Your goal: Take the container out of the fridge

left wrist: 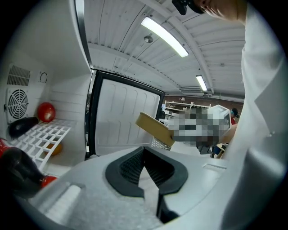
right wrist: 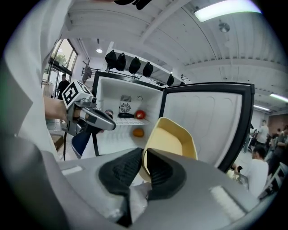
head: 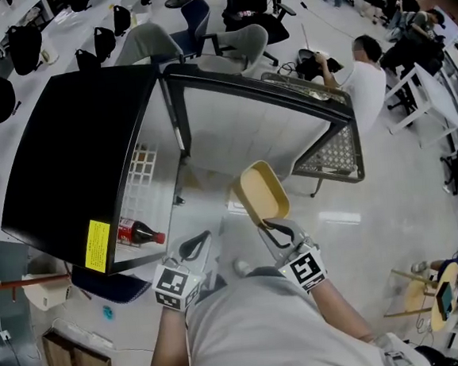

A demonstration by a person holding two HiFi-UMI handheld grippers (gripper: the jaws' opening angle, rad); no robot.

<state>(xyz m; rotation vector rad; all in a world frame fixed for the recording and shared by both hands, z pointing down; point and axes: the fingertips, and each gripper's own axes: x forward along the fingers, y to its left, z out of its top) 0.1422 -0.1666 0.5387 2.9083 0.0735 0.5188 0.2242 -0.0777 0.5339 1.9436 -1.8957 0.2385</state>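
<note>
Pale office floor, with a black, white-lined small fridge (head: 60, 165) whose door is swung wide. My right claw (right wrist: 143, 156) pinches the rim of the pale yellow plastic container (right wrist: 173, 140), holding it outside the fridge, in front of the door. My left claw (left wrist: 144, 152) has its jaws pressed together on nothing.

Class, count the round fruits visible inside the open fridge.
2. A red one sits on the white wire shelf; an orange one lies beneath that shelf. More could be hidden from view.
</note>
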